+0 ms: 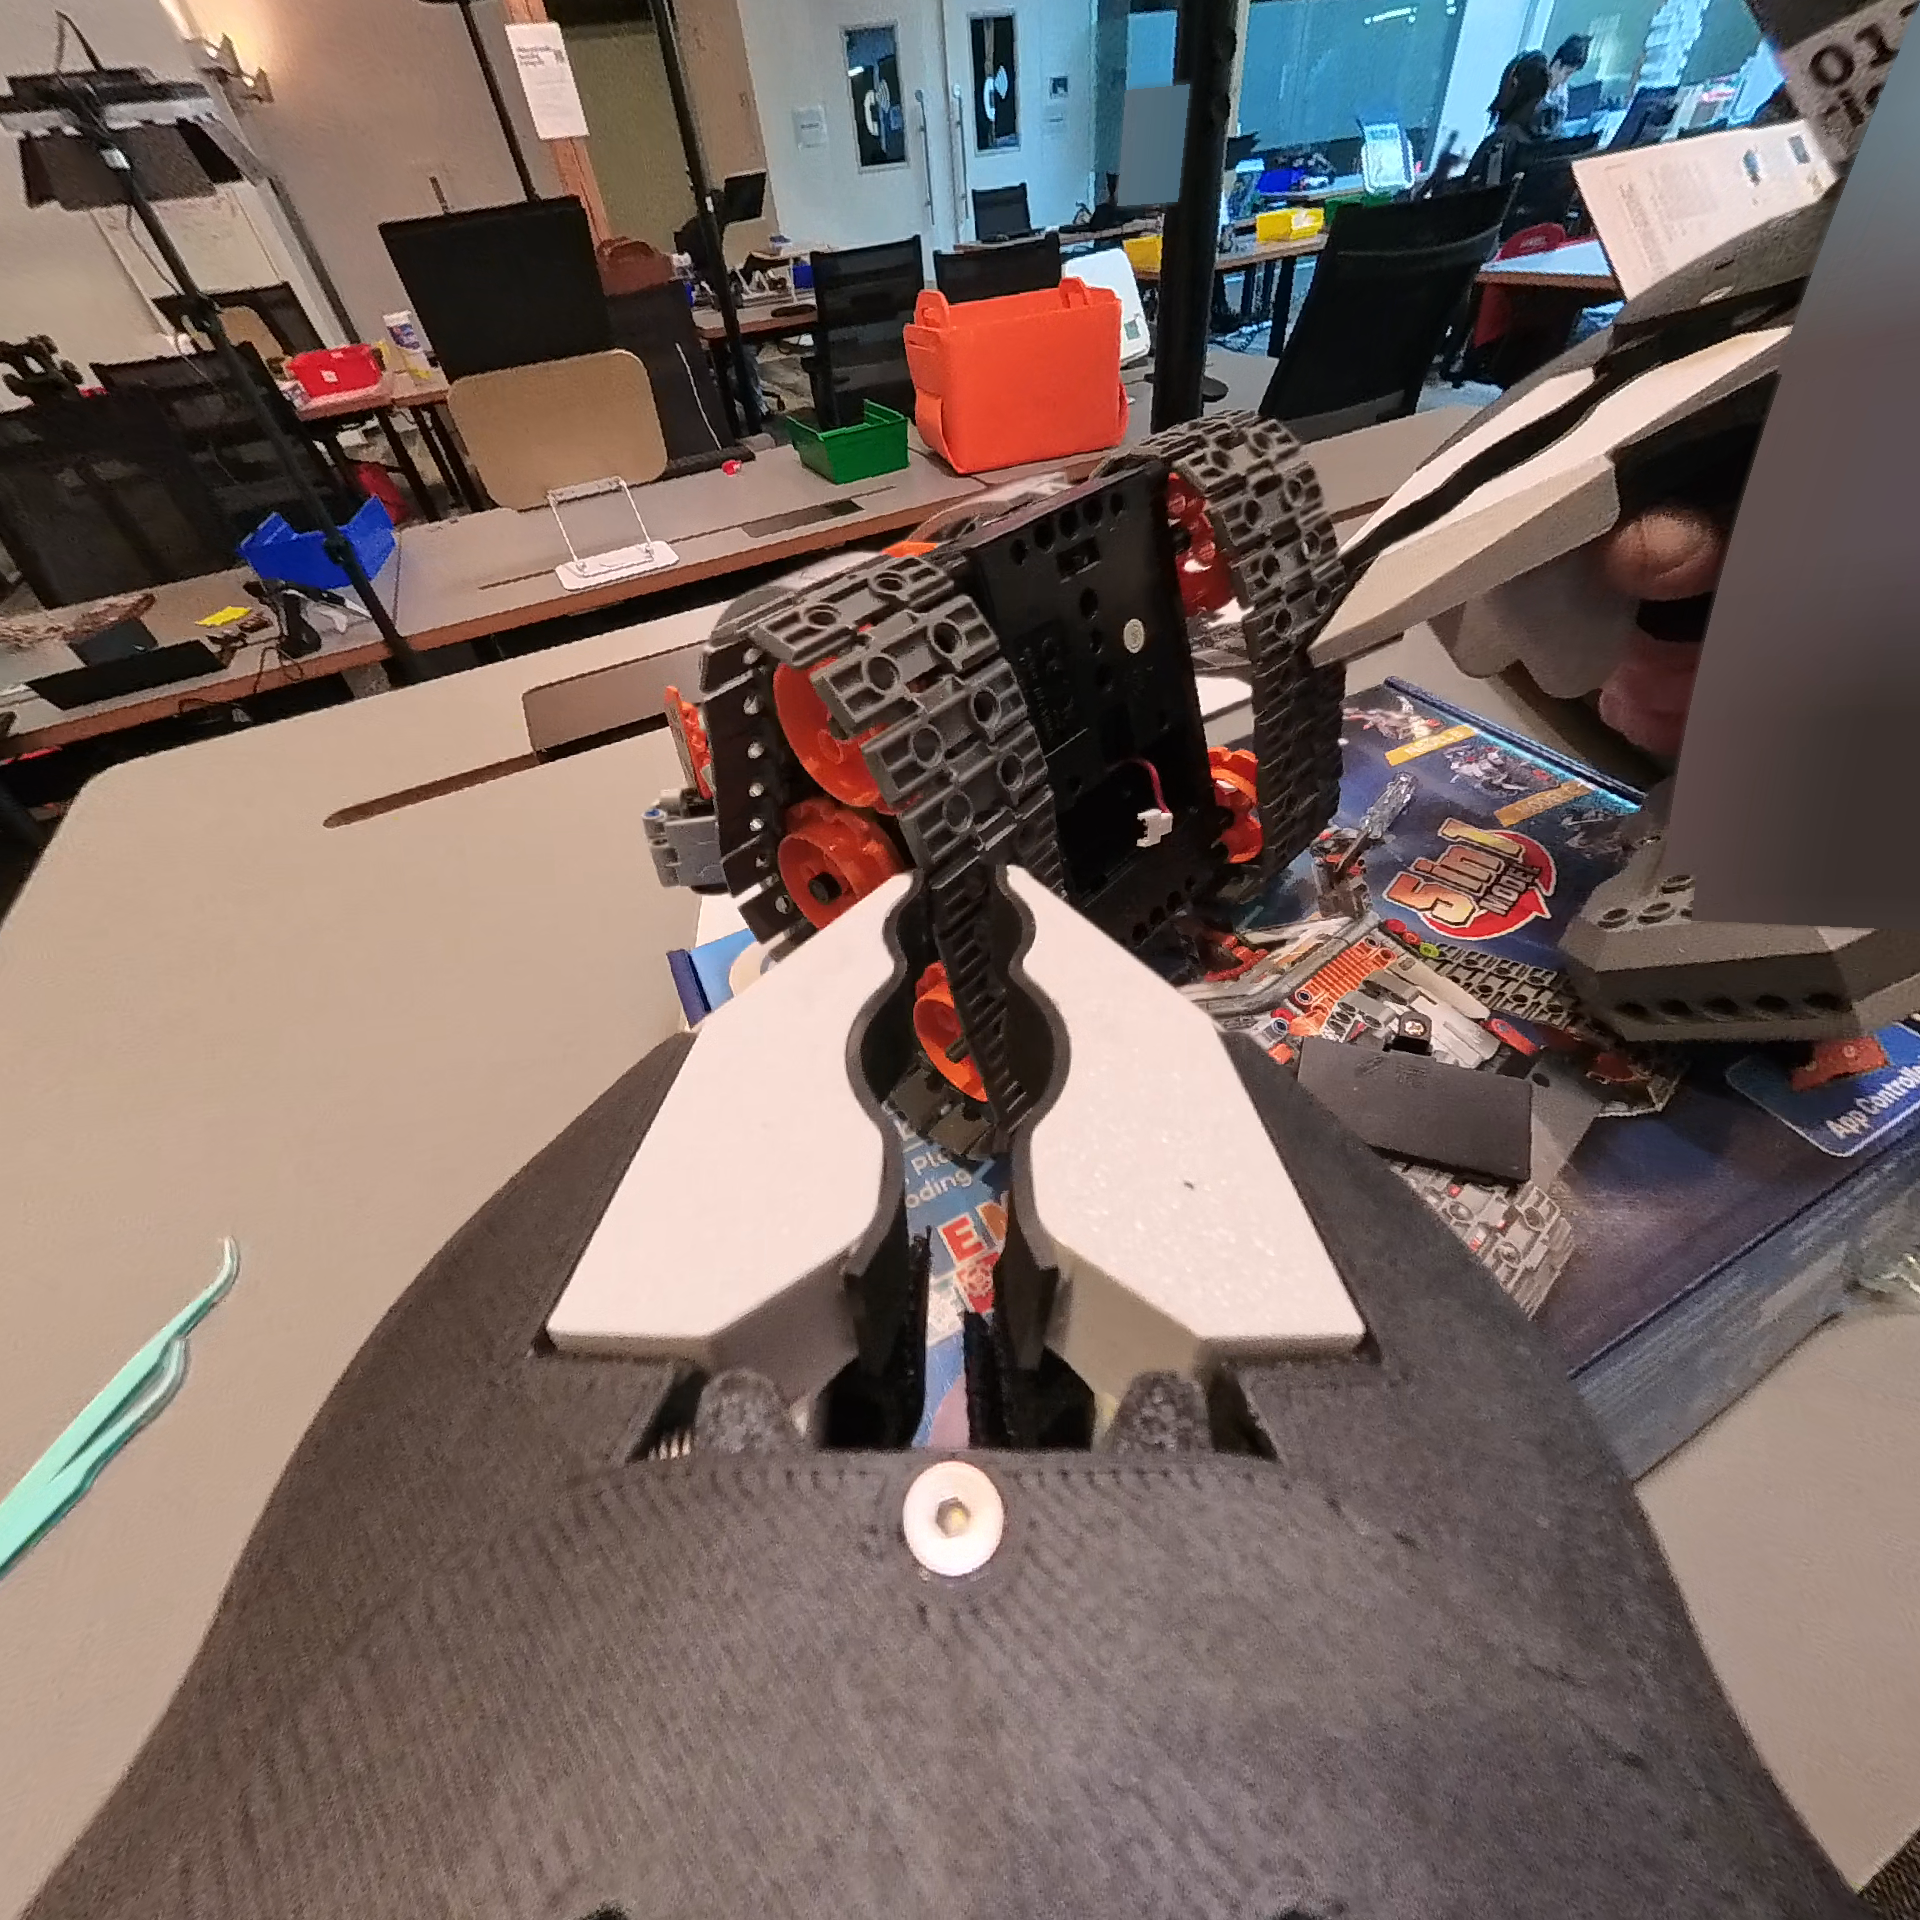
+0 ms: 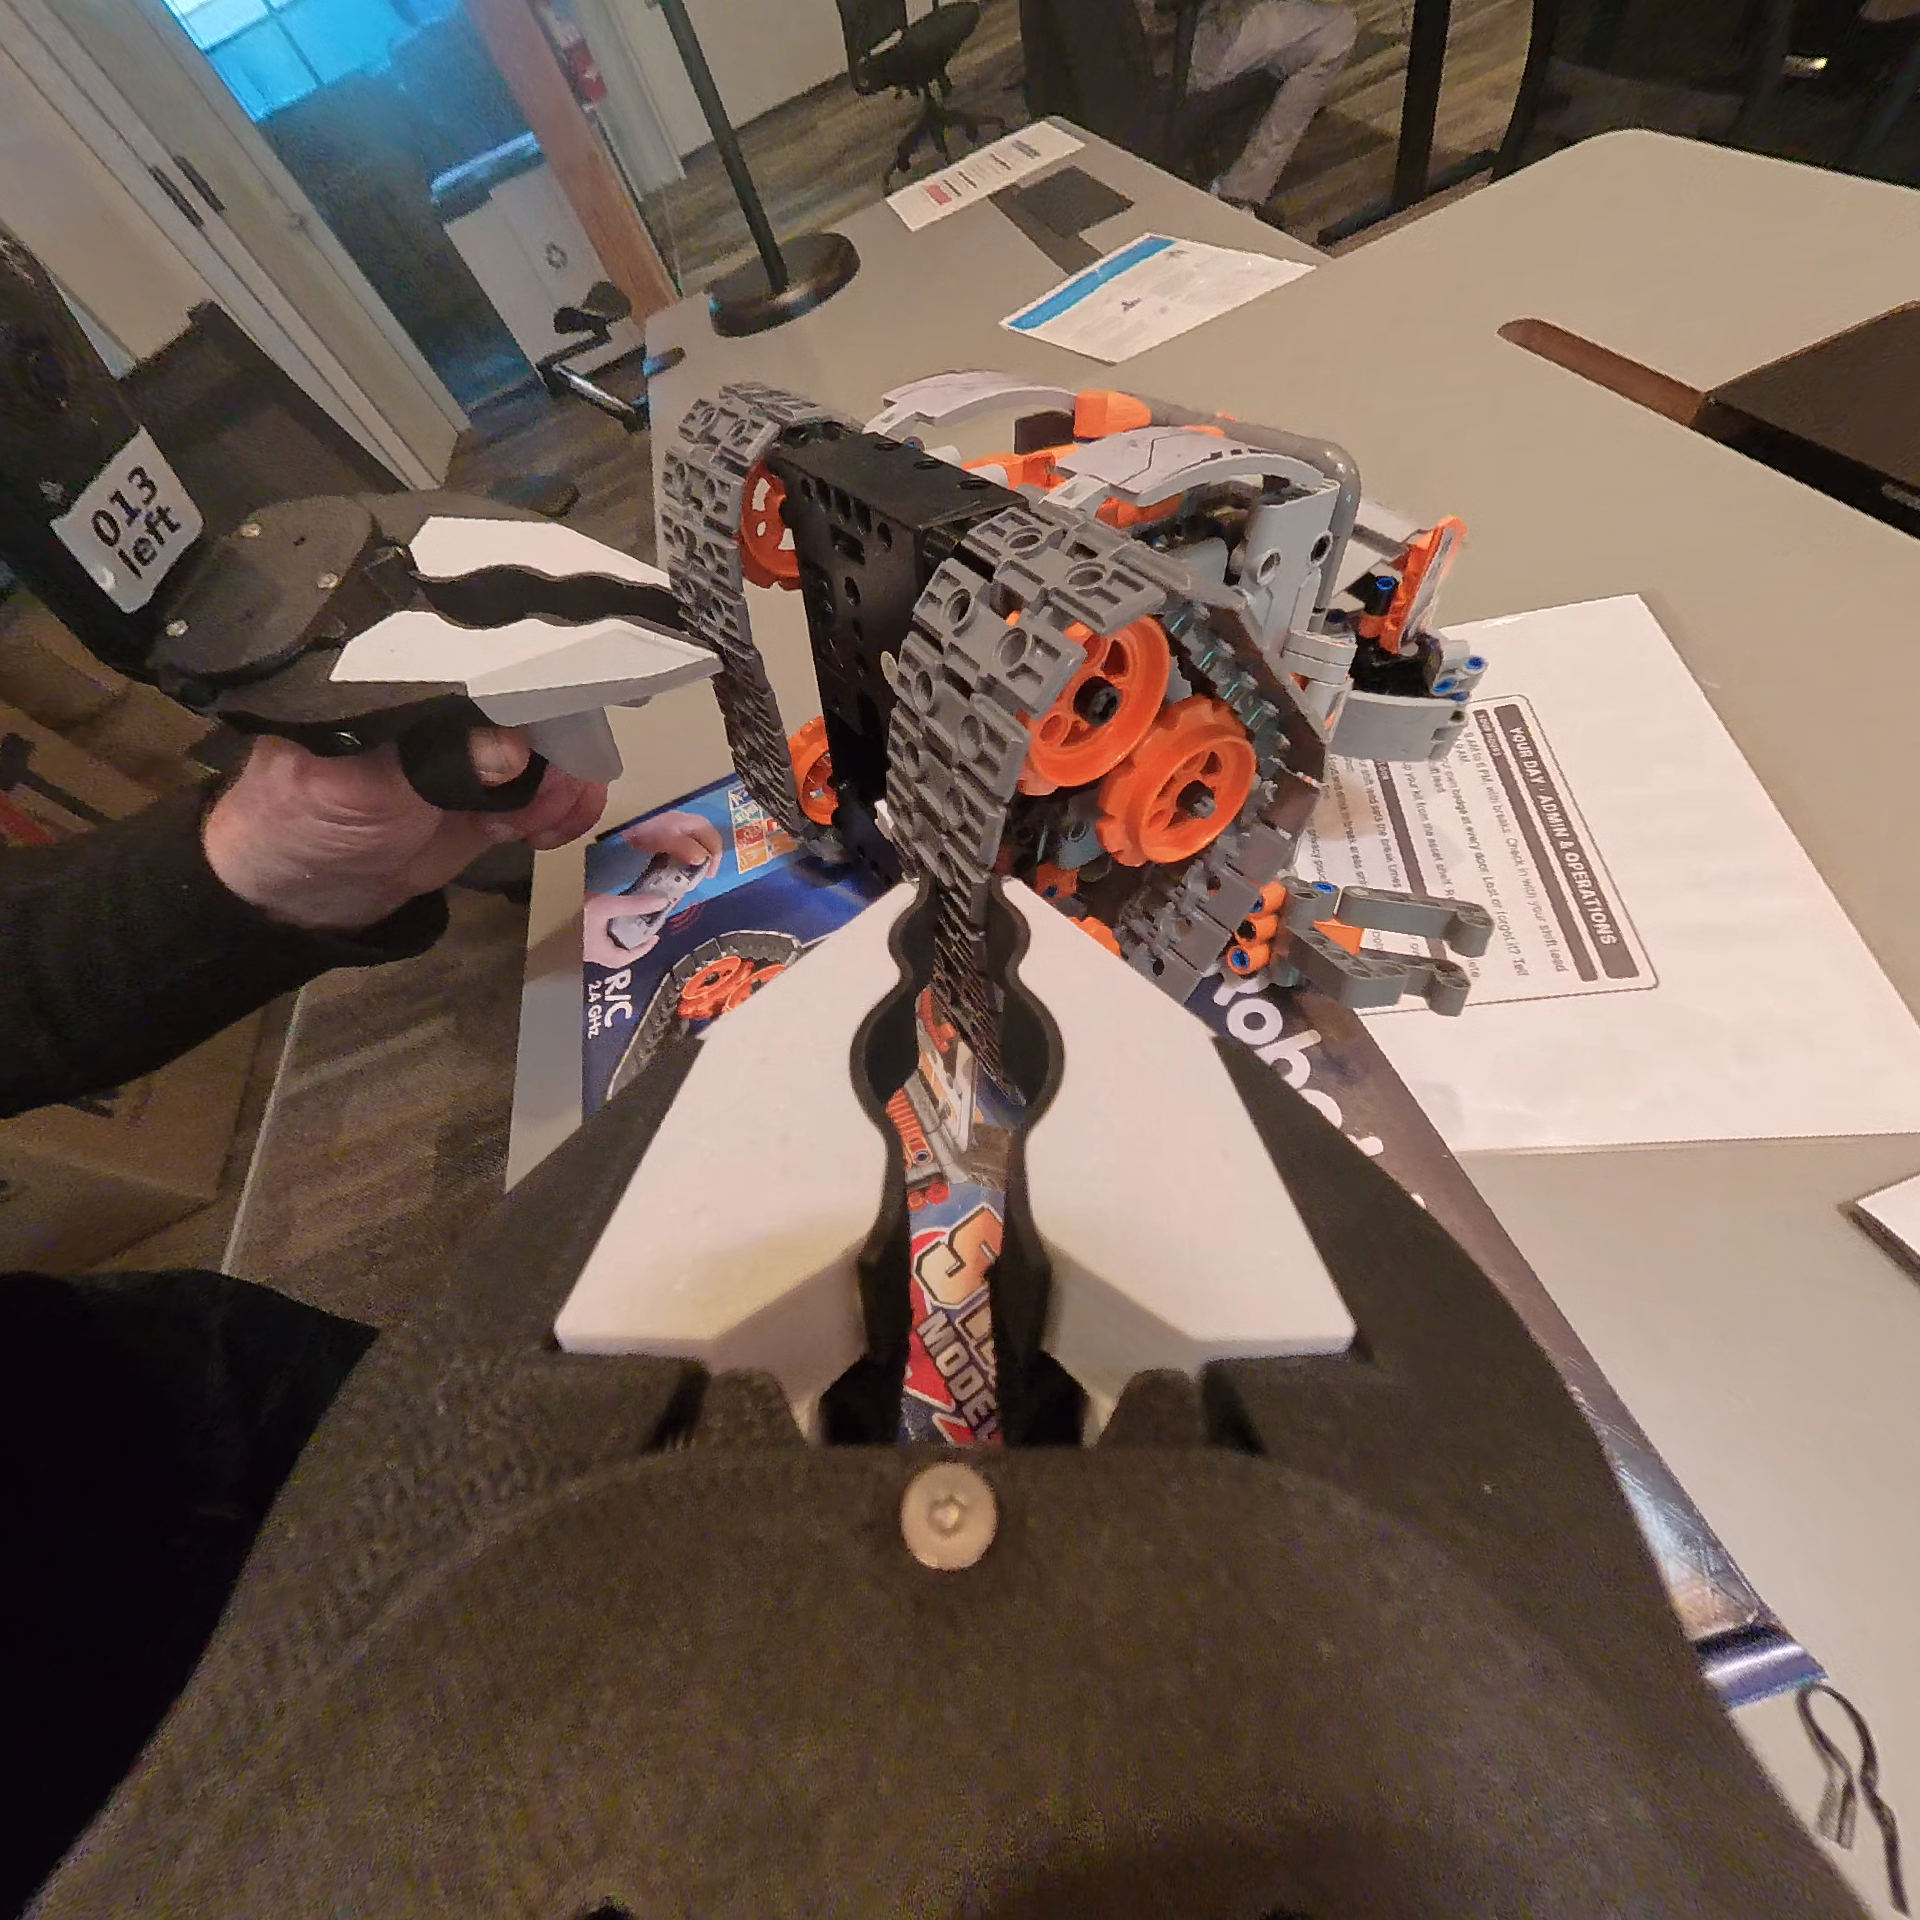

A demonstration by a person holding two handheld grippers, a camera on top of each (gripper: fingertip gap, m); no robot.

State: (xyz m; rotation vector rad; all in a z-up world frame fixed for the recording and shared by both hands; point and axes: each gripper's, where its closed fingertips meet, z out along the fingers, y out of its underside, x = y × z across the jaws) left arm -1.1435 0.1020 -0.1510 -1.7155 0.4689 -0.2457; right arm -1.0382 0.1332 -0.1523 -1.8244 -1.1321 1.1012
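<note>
A toy tracked vehicle (image 1: 1081, 665) built of bricks, with grey tracks, orange wheels and a black underside, is tipped up on end over a blue printed box (image 1: 1621, 1195). My left gripper (image 1: 961, 883) is shut on one grey track (image 1: 935, 748). My right gripper (image 2: 961, 883) is shut on the other track (image 2: 966, 727). In the left wrist view the right gripper (image 1: 1340, 613) pinches the far track. In the right wrist view the vehicle (image 2: 1143, 675) shows its side, and the left gripper (image 2: 696, 634) pinches the track at the left, held by a hand (image 2: 343, 831).
A black cover plate (image 1: 1413, 1101) lies on the box, which also shows in the right wrist view (image 2: 665, 997). Teal tweezers (image 1: 104, 1392) lie on the grey table at the left. A printed paper sheet (image 2: 1714, 935) lies beside the vehicle. An orange bin (image 1: 1018, 374) stands on a farther table.
</note>
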